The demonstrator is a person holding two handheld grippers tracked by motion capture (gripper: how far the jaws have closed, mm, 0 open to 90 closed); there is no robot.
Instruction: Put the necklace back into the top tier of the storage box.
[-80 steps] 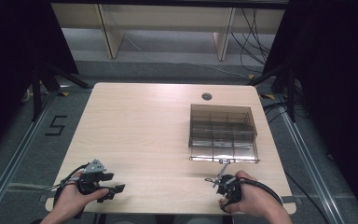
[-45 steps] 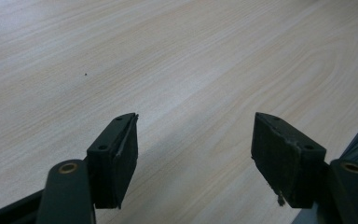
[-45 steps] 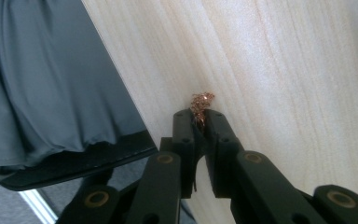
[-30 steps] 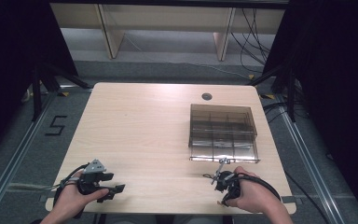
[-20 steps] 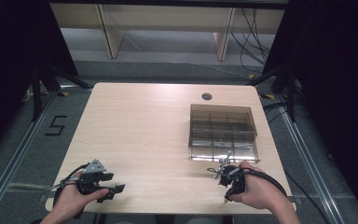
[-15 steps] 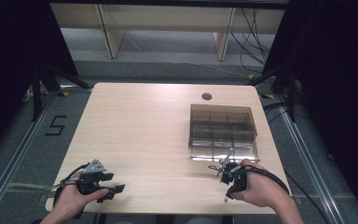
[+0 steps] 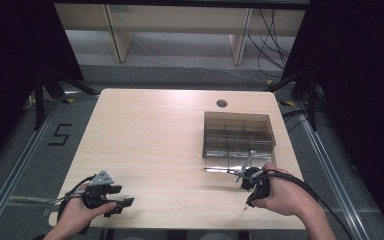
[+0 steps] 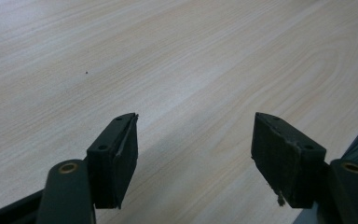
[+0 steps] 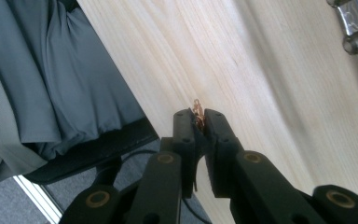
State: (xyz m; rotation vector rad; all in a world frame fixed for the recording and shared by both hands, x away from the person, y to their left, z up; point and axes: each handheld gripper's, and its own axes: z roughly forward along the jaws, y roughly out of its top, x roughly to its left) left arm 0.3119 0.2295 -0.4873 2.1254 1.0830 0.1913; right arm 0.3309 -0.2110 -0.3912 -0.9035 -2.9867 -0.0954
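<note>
Pale wood-grain table (image 7: 150, 145) is standing amid dark curtains, with a smoky clear compartment box (image 7: 237, 140) sitting on its right half. Near the front right edge, the right gripper (image 7: 246, 205) is pointing back toward the person, its jaws pinching a tiny copper-coloured piece (image 9: 197, 112) whose tip is poking out above the pads; what it is I cannot tell. At the front left corner, the left gripper (image 7: 125, 202) is resting low over bare wood, its jaws standing spread with nothing between them.
</note>
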